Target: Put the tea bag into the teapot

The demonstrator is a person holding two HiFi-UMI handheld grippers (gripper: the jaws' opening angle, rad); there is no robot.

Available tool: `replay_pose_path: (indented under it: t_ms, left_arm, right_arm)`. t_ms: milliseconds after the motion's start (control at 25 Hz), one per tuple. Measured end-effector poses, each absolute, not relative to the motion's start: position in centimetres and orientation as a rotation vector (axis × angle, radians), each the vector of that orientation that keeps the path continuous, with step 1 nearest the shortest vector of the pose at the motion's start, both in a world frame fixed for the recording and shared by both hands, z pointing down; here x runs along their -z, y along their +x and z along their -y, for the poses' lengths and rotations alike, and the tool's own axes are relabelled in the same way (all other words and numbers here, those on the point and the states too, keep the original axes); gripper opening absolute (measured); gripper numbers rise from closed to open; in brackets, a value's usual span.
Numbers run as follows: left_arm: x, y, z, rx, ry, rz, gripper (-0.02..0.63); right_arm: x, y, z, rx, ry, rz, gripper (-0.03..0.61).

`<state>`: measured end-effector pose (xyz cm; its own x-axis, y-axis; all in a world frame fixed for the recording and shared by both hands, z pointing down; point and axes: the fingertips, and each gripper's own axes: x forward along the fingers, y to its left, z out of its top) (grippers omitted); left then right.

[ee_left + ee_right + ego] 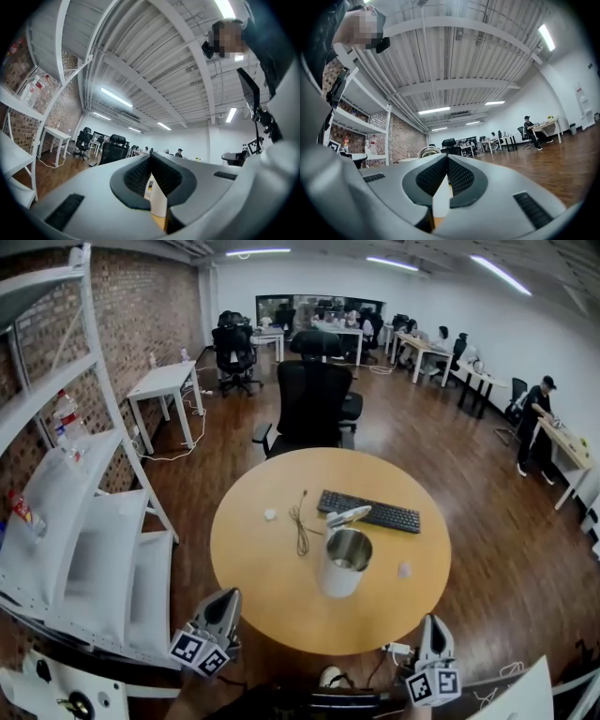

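Observation:
A steel teapot (pixel 345 562) stands on the round wooden table (pixel 253 568) with its lid tipped open. A small white item (pixel 270 515) lies to its far left and a pale one (pixel 404 570) to its right; I cannot tell which is the tea bag. My left gripper (pixel 228 596) hovers at the table's near left edge and my right gripper (pixel 432 621) at the near right edge, both clear of the teapot. In the left gripper view the left gripper (pixel 150 157) has its jaws meeting, with nothing between them. The right gripper (pixel 446 157) looks the same.
A black keyboard (pixel 368 511) and a thin cable (pixel 300 521) lie behind the teapot. A black office chair (pixel 312 404) stands at the table's far side. White shelving (pixel 84 521) runs along the left. A person (pixel 534 423) stands at a desk far right.

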<state>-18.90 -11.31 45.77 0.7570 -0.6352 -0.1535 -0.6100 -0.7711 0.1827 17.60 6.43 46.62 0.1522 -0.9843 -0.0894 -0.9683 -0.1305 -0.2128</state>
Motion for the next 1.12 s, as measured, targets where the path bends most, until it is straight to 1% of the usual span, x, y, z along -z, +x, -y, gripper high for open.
replay_pose_path:
  t_ms: [280, 520, 800, 1120]
  left_arm:
    - [-44.7, -12.8, 14.0, 0.327, 2.853, 1.039, -0.006]
    - [-44.8, -9.9, 15.0, 0.342, 2.839, 1.076, -0.006]
    - [-45.3, -8.3, 15.6, 0.323, 2.807, 1.116, -0.006]
    - [-45.3, -9.0, 18.6, 0.321, 2.804, 1.08, -0.006]
  right_arm:
    - [-46.2, 23.5, -2.7, 0.061, -2.176, -1.942, 0.006]
    - [-45.5, 26.1, -0.1, 0.052, -2.131, -1.986, 0.006]
    - [-45.7, 27.9, 1.4, 0.071, -2.119, -2.035, 0.006]
    - [-45.7, 27.5, 2.9, 0.083, -2.189, -1.97, 0.006]
